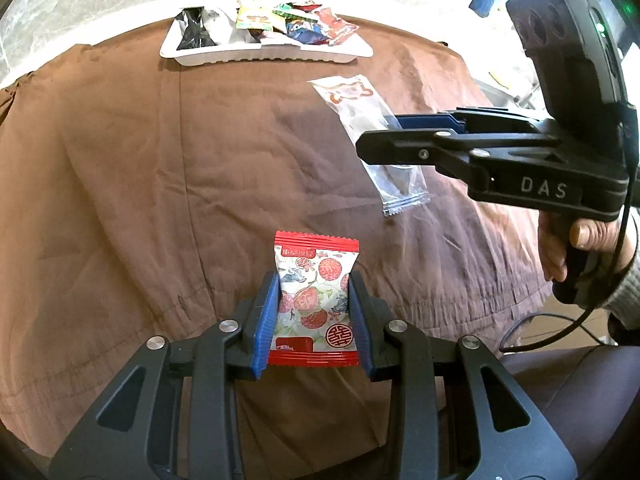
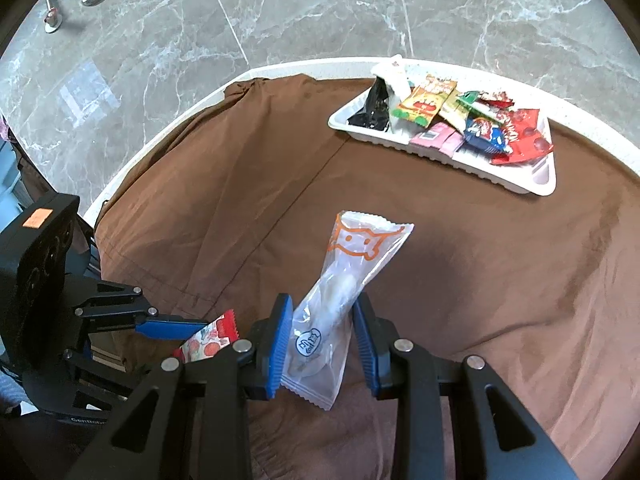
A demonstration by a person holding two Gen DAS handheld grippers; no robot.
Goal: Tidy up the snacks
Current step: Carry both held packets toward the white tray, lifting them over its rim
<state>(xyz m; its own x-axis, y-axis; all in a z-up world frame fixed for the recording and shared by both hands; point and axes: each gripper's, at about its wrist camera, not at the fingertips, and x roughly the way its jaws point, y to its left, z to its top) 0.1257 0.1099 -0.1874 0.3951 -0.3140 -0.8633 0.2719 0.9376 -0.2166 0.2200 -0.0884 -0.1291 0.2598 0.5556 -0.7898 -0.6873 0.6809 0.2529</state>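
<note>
Brown cloth (image 1: 160,160) (red-edged lychee-print packet (image 1: 314,280))

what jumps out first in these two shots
Each gripper holds a snack above the brown cloth: the left gripper clamps a red lychee packet, and the right gripper a clear packet with an orange cat outline. At the far edge, a white tray is piled with bright wrappers.
</note>
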